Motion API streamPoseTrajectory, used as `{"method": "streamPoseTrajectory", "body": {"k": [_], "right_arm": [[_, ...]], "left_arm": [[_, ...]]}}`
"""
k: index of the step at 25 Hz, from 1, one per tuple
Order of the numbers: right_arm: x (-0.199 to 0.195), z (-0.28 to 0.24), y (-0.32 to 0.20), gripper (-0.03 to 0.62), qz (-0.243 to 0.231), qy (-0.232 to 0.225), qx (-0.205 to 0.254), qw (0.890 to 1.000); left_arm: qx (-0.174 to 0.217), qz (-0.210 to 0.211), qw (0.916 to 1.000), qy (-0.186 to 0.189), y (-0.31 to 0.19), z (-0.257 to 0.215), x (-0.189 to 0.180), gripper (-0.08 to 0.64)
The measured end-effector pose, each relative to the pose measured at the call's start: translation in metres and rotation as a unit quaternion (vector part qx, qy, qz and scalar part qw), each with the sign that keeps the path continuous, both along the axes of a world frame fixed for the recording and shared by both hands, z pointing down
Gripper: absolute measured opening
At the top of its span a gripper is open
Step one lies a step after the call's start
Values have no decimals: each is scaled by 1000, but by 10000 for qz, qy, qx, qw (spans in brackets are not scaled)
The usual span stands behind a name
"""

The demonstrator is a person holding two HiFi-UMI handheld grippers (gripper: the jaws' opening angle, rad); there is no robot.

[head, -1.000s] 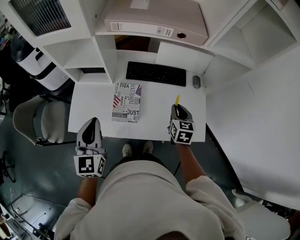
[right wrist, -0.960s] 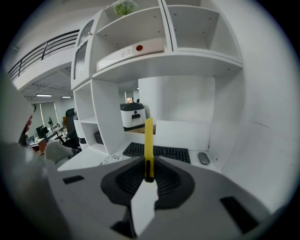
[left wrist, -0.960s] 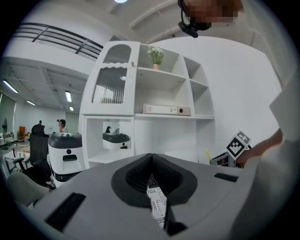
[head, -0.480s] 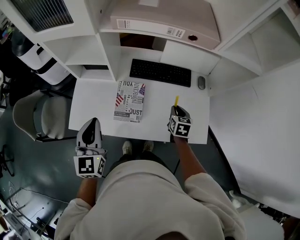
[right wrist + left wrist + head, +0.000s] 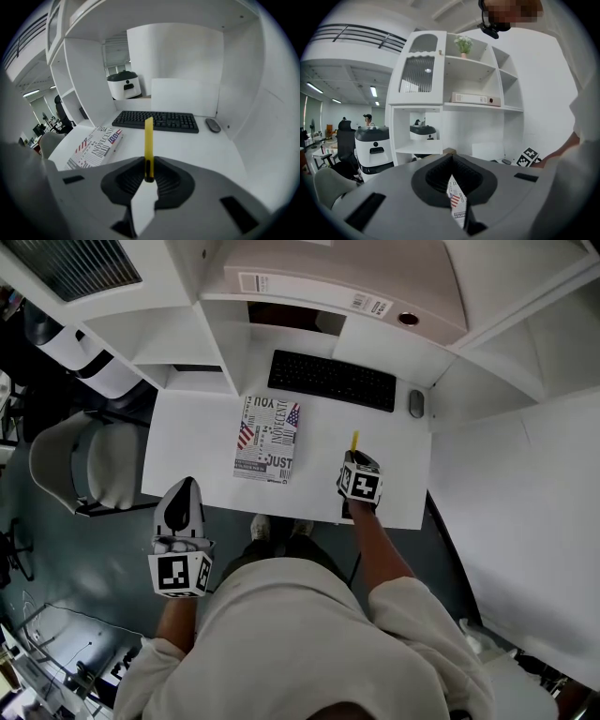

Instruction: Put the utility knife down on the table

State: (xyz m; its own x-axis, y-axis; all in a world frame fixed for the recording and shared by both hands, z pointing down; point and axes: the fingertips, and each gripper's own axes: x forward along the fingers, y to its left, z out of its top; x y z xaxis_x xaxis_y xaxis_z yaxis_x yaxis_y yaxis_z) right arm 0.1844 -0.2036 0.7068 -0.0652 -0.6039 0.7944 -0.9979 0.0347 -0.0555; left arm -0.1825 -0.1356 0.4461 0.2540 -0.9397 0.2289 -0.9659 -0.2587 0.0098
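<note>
My right gripper (image 5: 353,458) is shut on a slim yellow utility knife (image 5: 354,441), low over the right part of the white table (image 5: 197,442). In the right gripper view the knife (image 5: 149,136) sticks out forward from between the jaws, pointing towards the keyboard, with the gripper (image 5: 149,174) tilted steeply down. I cannot tell whether the knife touches the table. My left gripper (image 5: 186,486) hovers off the table's near left corner, jaws together and holding nothing. The left gripper view shows only a thin slit between its jaws (image 5: 452,161).
A printed book (image 5: 266,438) lies at the table's middle, left of the knife. A black keyboard (image 5: 332,380) and a mouse (image 5: 416,403) sit at the back. White shelves with a binder (image 5: 337,282) rise behind. A grey chair (image 5: 80,465) stands at left.
My right gripper has sunk towards the table with the knife and tipped further downward. The left gripper dropped slightly beside the table's edge.
</note>
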Motion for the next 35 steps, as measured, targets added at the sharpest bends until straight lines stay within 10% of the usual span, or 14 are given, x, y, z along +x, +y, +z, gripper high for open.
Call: {"method": "streamPoseTrajectory", "body": {"k": [35], "right_arm": [[-11, 118, -17, 63, 352, -424, -1875, 9807]], "left_arm": [[-525, -389, 9978, -48, -21, 36, -15, 0]]}}
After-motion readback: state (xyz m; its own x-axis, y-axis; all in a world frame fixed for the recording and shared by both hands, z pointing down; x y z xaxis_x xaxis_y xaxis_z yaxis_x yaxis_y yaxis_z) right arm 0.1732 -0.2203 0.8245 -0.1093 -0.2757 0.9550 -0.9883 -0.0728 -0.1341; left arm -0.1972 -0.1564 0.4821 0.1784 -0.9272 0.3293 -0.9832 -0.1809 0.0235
